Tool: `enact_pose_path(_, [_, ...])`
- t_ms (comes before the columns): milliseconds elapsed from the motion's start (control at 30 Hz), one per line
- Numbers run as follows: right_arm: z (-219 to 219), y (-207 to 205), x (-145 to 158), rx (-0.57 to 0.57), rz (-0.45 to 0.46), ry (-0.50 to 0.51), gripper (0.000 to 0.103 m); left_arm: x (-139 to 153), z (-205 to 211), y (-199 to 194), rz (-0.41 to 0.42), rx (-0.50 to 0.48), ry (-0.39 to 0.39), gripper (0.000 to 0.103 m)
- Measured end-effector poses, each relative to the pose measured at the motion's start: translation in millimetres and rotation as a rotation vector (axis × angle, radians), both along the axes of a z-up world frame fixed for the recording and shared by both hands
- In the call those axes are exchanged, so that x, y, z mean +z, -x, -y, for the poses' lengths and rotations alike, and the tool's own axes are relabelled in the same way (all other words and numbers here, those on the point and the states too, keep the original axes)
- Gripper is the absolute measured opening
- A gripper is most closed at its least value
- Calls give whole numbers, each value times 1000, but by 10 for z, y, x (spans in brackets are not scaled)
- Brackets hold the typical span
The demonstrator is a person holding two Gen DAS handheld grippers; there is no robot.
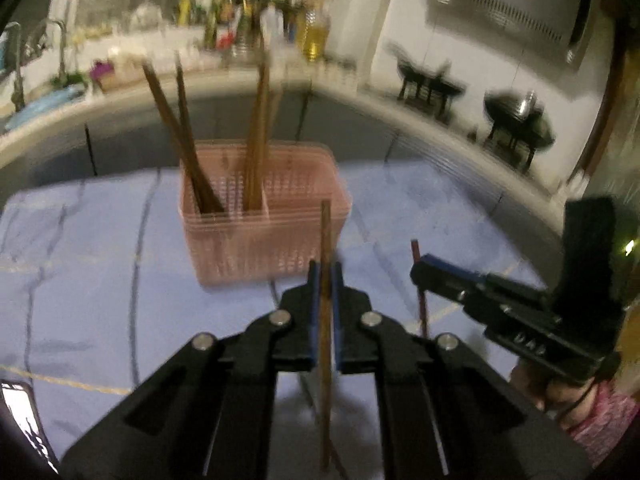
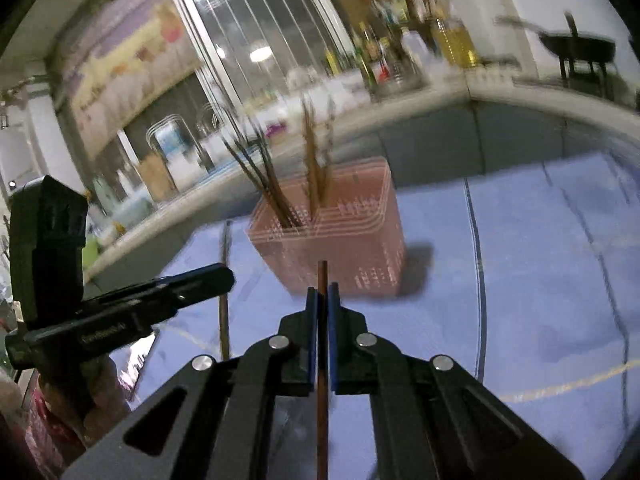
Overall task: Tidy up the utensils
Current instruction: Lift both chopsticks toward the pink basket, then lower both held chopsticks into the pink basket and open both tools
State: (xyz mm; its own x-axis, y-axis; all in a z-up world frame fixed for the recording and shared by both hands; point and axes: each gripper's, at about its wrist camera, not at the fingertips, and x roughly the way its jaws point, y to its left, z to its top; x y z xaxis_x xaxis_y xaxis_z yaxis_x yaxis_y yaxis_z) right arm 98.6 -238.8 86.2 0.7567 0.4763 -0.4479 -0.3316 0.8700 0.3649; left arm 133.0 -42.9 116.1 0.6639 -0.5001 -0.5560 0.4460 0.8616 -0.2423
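Left wrist view: the blue-covered counter (image 1: 100, 248) fills the lower half of the frame, and on it, at centre, stands the pink slotted basket (image 1: 264, 220), the holder for this task. Brown chopsticks (image 1: 256, 128) already lean in its two left compartments, splayed toward the upper left and upward; the right compartment looks empty, though motion blur makes that uncertain.

The left tool (image 1: 326, 280), at lower centre, is clenched on a single upright chopstick (image 1: 326, 320), which runs down between its blue pads and past the bottom of the frame. The right tool (image 1: 420, 272) enters from the right edge, pinching a darker chopstick (image 1: 420, 300) that also stands upright. In the right wrist view that tool (image 2: 322, 296) is closed on its own stick (image 2: 322, 360), with the basket (image 2: 352, 248) just ahead.

Risks, as I judge them: each stick is held by a thin pinch and could pivot or slip during the swing. A low tip could catch the basket rim and tip it over. The two tools, near each other, could collide if both go for the basket together.
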Motion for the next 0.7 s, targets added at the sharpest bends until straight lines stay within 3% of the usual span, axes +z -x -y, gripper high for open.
enact_pose_path(200, [-84,-125,726,-7,180,-14,5,862,-299,96,183,79,109,4])
enact_pose_path(400, [-270,-508,1487,4,325,-5,5,1622,-475,-12,357,139,124,5])
enact_pose_path(533, [-410,-806,1804,1,383,27,5,1895,-502,-282,416,172,87,5])
enact_pose_path(700, [-544,-1163,1854,5,393,56,5,1806,-572,-712,373,185,57,5])
